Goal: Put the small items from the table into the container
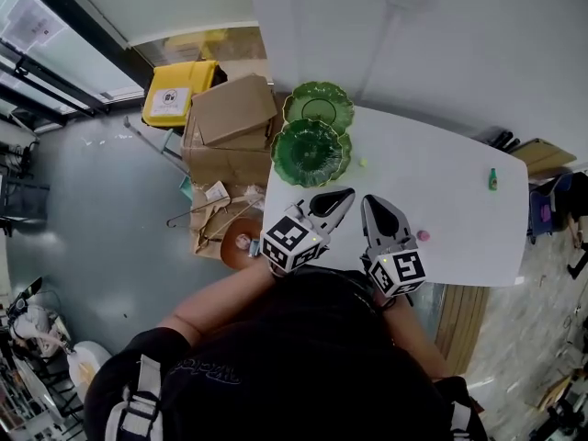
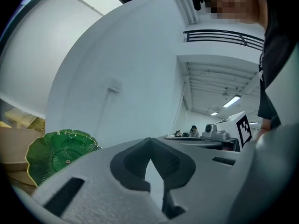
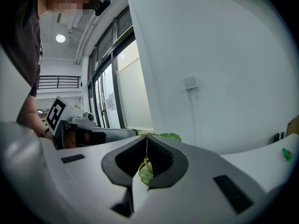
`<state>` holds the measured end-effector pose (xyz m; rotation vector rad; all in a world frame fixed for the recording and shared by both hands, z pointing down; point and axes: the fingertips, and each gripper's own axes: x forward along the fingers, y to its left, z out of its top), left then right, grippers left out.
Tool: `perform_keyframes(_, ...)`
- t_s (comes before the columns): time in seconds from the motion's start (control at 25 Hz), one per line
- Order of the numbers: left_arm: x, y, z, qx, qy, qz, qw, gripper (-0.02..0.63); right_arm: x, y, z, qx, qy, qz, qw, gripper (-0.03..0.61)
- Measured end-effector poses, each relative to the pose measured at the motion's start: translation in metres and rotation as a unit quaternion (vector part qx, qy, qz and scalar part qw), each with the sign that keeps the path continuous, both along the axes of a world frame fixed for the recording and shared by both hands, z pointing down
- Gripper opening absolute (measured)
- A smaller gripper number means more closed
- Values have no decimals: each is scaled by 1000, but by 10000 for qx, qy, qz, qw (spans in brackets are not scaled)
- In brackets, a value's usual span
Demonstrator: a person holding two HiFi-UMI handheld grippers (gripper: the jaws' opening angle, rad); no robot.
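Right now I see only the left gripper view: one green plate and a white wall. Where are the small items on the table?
Observer: The head view shows a small pink item on the white table, just to the right of the right gripper.
Operator: Is there any other item?
Observer: Yes, a small green item sits near the table's right end, far from both grippers.
Operator: Does the right gripper already hold something?
Observer: No. In the right gripper view its jaws are shut with nothing between them.
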<state>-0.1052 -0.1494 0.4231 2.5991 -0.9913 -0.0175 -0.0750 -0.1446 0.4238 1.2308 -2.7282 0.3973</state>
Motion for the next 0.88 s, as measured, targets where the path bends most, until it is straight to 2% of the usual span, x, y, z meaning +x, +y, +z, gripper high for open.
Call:
perform_keyframes(0.28,32,-32,28,-220,-137,35,9997,5,25,-42,41,-330,204,-75,9992,18)
perform_keyframes(0.72,67,-62,94,-698,-445,23,9966,5,53,-100,147,-1000,698,-325,9920,20)
perform_keyframes(0.88,75,-66,118,-708,-623,71,9955,5,61,-111,188,-1273,898,-405,9870,20)
